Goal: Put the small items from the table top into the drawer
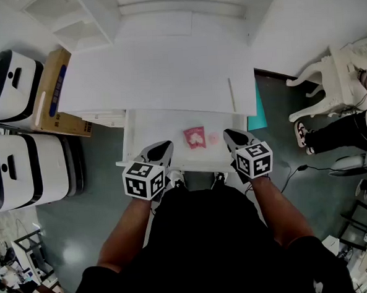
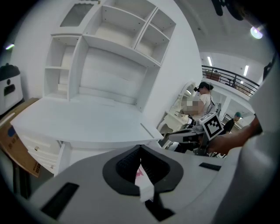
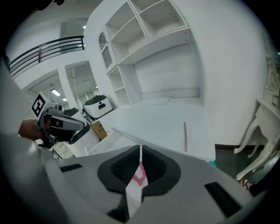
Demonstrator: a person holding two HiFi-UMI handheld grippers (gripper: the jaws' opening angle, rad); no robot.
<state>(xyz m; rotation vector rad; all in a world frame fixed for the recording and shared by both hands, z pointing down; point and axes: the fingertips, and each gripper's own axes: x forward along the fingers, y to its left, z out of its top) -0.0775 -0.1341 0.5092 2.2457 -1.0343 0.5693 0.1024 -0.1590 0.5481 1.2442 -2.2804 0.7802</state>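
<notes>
While you stood at the open drawer (image 1: 151,129), two rounded white-and-black machines (image 1: 20,168) sat well to its left. One brown cardboard box (image 1: 55,95) lay between them and the smooth white desk top (image 1: 160,70) above the drawer. Your left gripper (image 1: 163,146) hung over the drawer's front left part. Its grey jaws, lined with dark ribbed pads, were drawn together to a thin slit and gripped nothing. Inside the drawer, about midway along, lay one flat square packet (image 1: 194,137), pink-red with a paler patch on it. Just to its right lay one small pale pink round item (image 1: 213,138), close to the packet but apart from it. Your right gripper (image 1: 230,134) hung over the drawer's front right part, its jaws likewise pressed together and empty; the packet showed only through the slit. Well right of the drawer stood one white carved piece of furniture (image 1: 328,78).
</notes>
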